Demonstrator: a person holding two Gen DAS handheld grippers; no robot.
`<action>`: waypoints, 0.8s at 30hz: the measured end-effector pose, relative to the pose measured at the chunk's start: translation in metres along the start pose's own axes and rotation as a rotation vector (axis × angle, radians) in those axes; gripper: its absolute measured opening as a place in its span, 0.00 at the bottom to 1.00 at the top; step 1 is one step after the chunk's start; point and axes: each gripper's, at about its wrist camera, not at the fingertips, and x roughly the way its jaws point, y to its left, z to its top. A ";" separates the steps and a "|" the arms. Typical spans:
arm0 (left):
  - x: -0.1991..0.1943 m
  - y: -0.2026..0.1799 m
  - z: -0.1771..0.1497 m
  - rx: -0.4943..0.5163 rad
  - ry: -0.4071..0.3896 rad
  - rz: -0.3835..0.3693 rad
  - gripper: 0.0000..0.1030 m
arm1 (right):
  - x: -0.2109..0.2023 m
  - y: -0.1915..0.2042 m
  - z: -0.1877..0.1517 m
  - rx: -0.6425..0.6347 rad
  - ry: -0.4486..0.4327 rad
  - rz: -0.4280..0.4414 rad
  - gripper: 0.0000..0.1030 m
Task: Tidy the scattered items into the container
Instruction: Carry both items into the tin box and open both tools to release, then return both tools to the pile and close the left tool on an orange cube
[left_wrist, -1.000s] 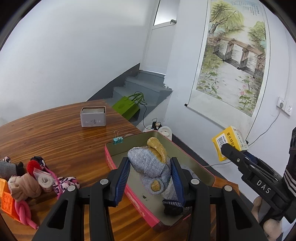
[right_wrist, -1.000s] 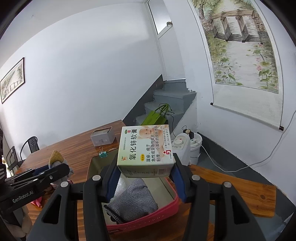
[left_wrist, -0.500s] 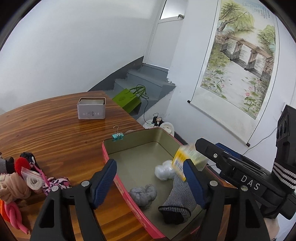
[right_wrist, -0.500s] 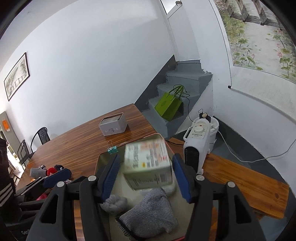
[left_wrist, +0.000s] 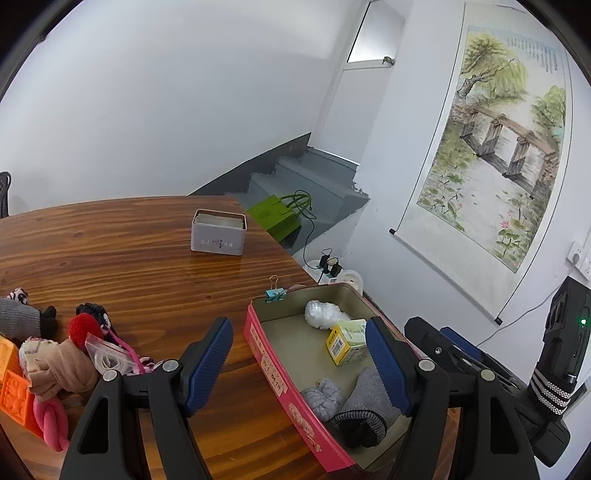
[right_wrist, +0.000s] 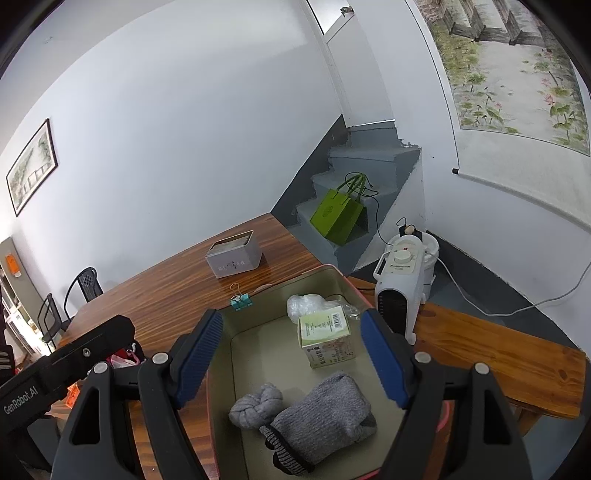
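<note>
Both my grippers (left_wrist: 299, 360) (right_wrist: 291, 356) spread, empty. Medicine box (right_wrist: 327, 339), socks (right_wrist: 325, 419) in tin (left_wrist: 271, 363); pile (left_wrist: 62, 363) at nine o'clock remains.

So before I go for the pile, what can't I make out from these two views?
- Scattered pile: cut by the left view's edge; in the right view the left gripper hides it.
- Pink tin: near end covered by gripper fingers.
- Medicine box: print too small.
- Grey tin: contents unclear.
</note>
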 end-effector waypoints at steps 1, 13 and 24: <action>-0.003 0.002 0.001 -0.004 -0.004 0.003 0.73 | 0.000 0.002 0.000 -0.003 0.003 0.004 0.78; -0.053 0.056 -0.002 -0.053 -0.075 0.107 0.97 | -0.005 0.050 -0.010 -0.050 0.012 0.061 0.78; -0.102 0.171 -0.044 -0.193 -0.085 0.394 0.98 | 0.014 0.110 -0.030 -0.143 0.080 0.138 0.79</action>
